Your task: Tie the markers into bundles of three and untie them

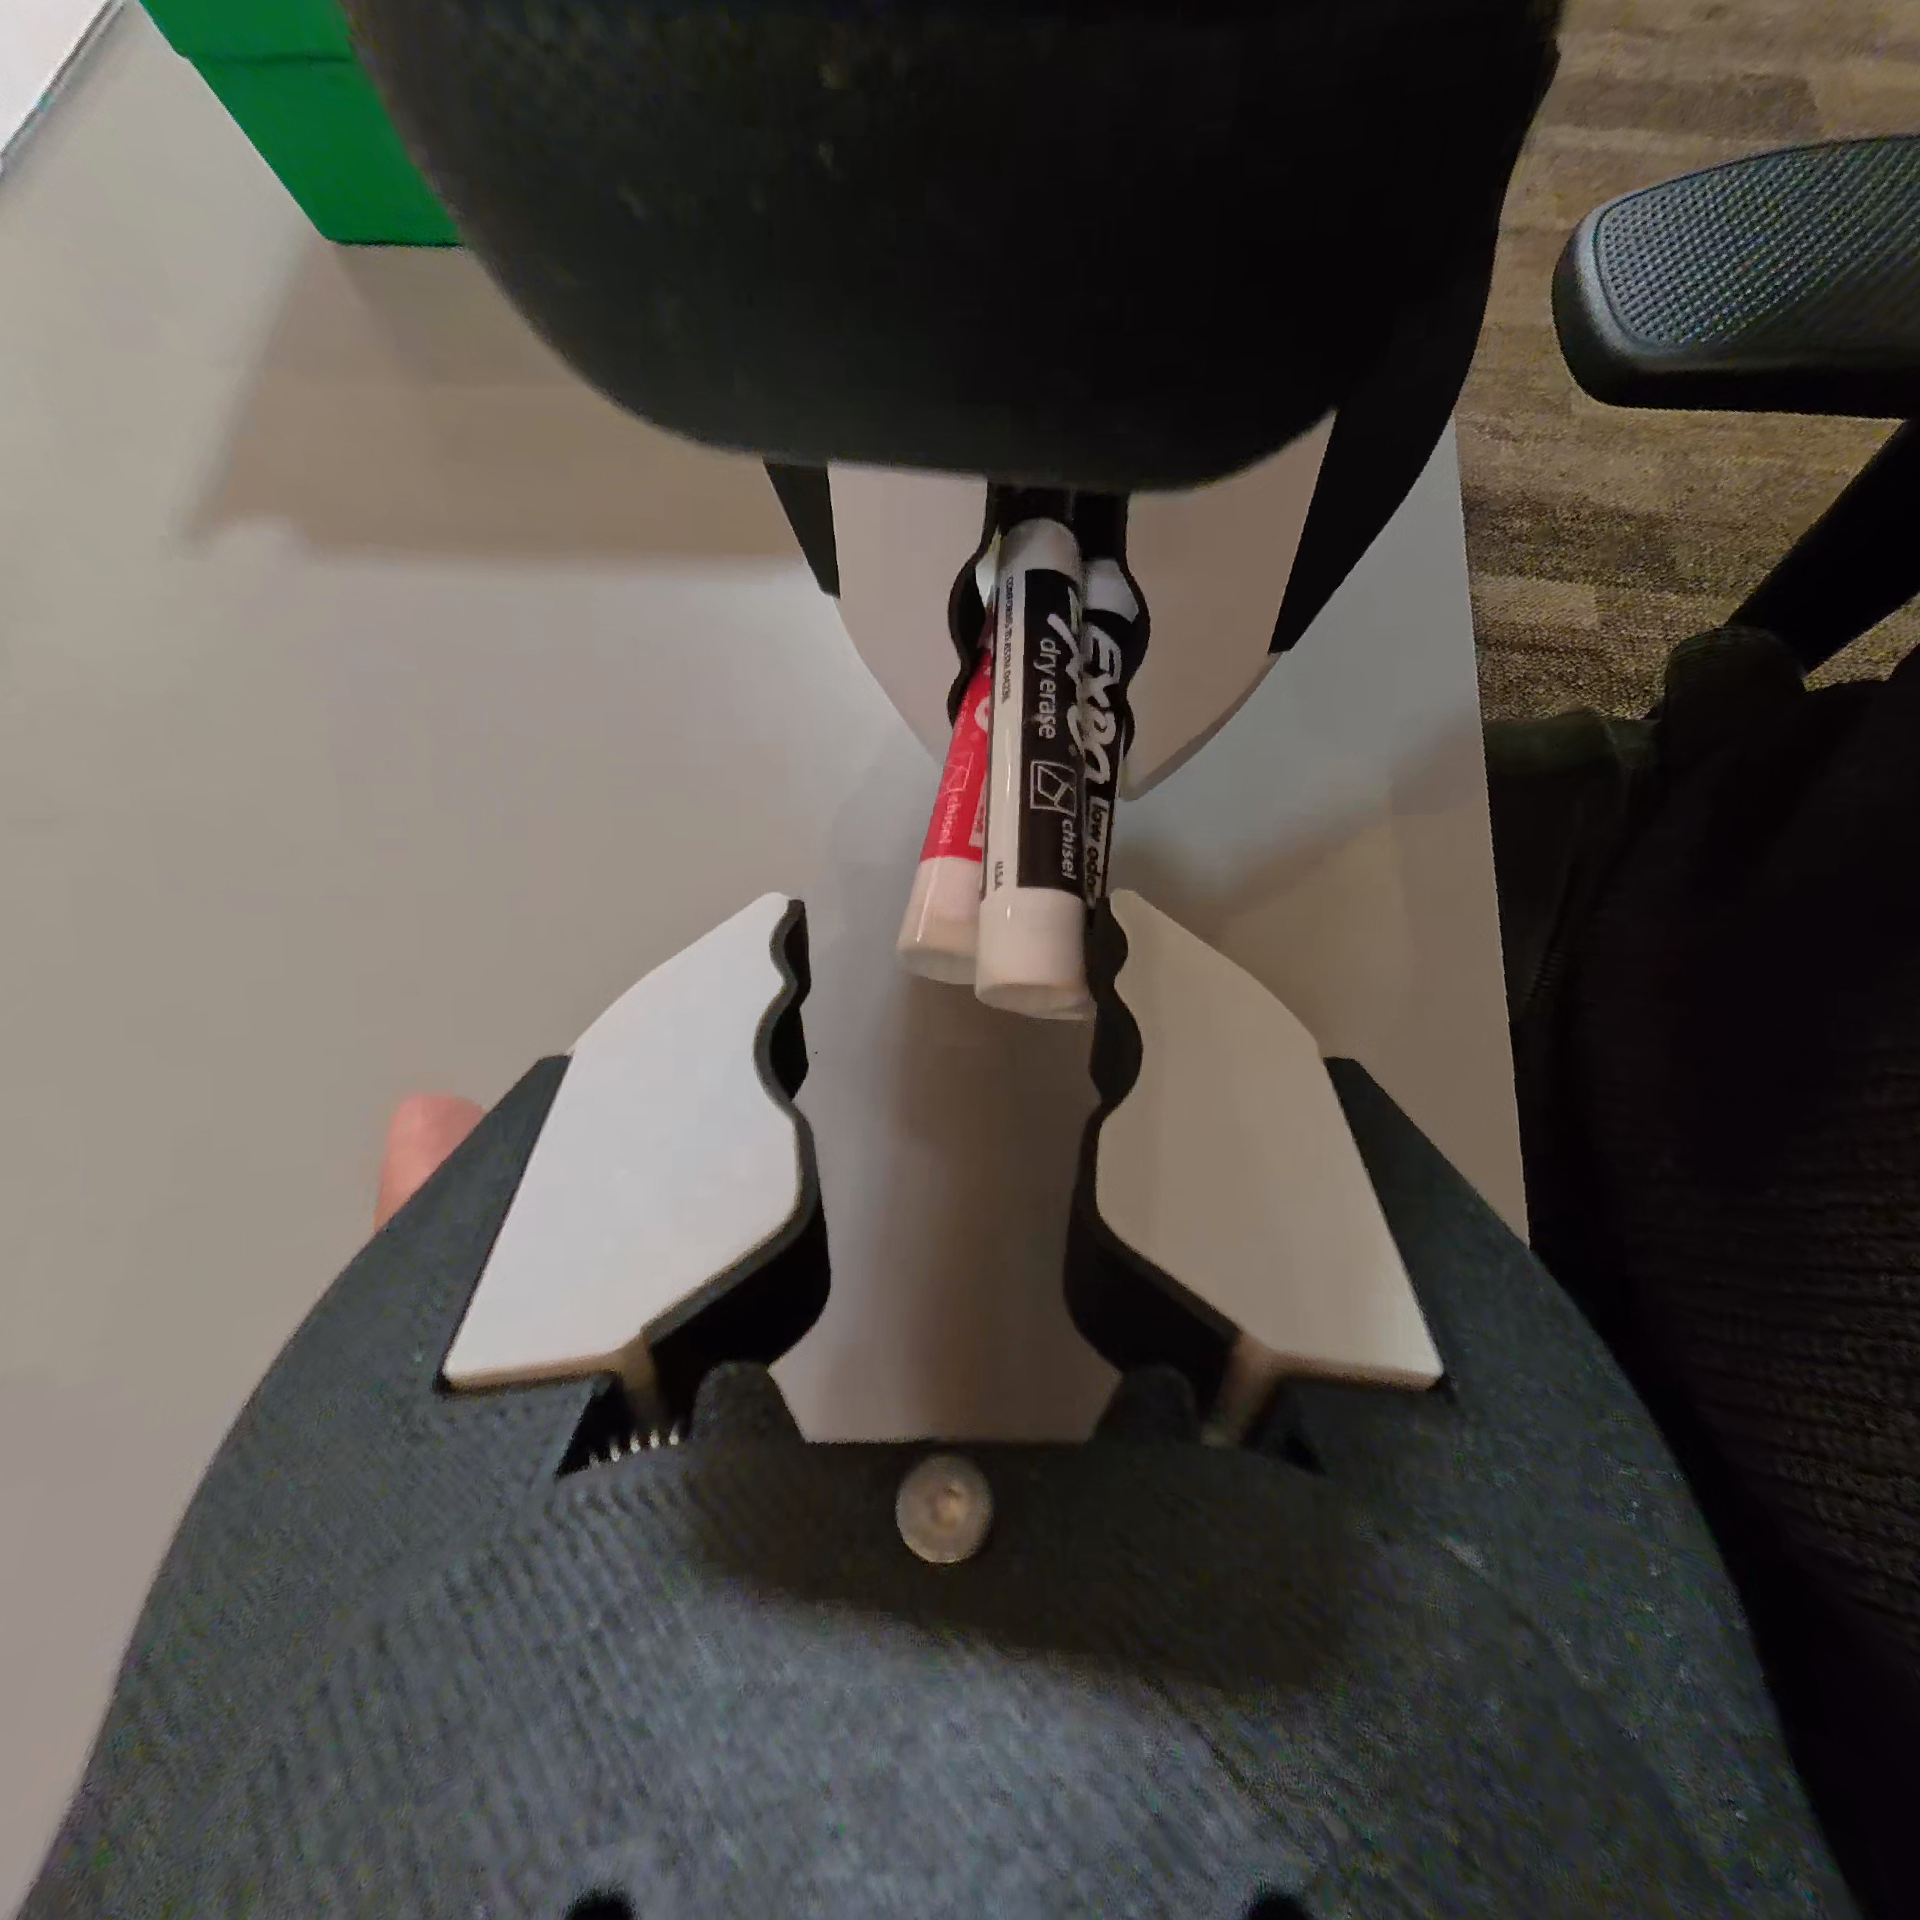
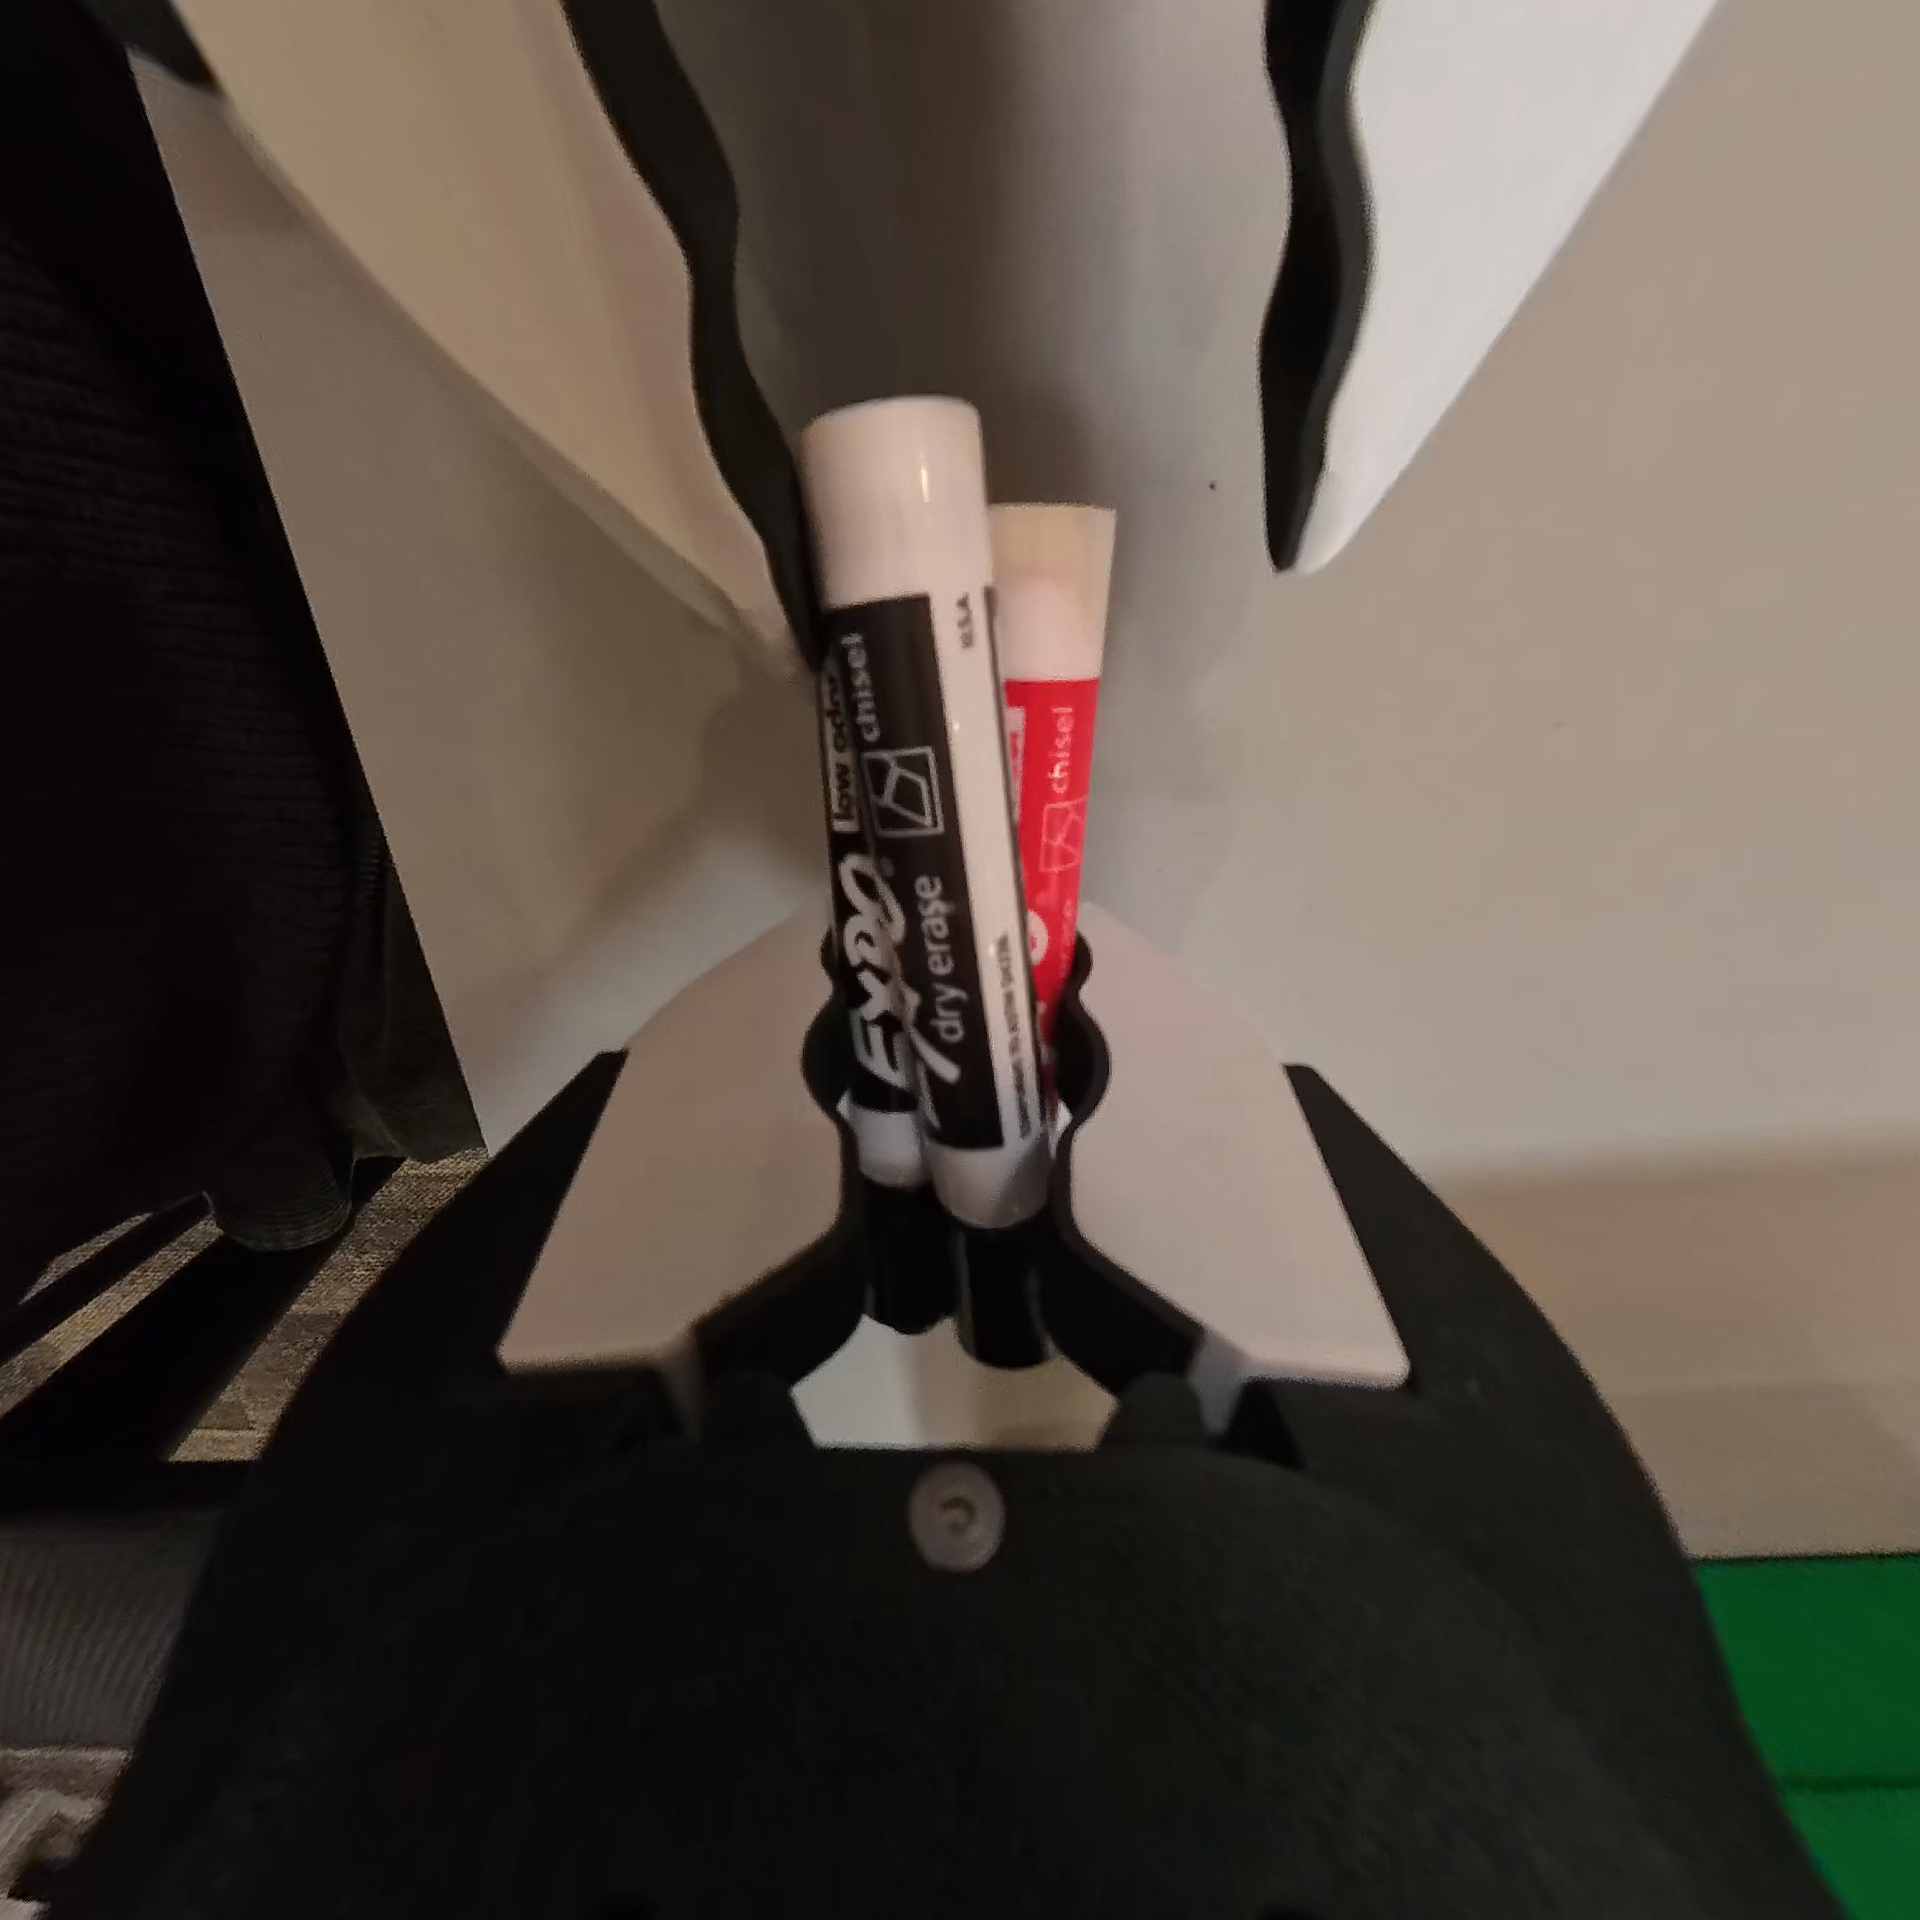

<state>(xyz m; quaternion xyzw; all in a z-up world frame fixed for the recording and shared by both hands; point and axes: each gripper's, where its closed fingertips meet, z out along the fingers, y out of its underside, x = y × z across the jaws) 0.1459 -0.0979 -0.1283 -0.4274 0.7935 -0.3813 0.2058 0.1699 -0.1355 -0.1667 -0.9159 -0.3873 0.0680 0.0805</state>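
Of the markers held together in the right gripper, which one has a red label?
The marker on the right side of the bundle in the right wrist view; the other visible markers have black labels.

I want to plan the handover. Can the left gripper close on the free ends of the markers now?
Probably yes: the left gripper is open, the markers reach its fingertips, and nothing lies between; the right gripper clamps their far ends.

Black markers (image 2: pixel 914 883): two; red marker (image 2: pixel 1055 821): one; claws: two; green box (image 1: pixel 312 114): one
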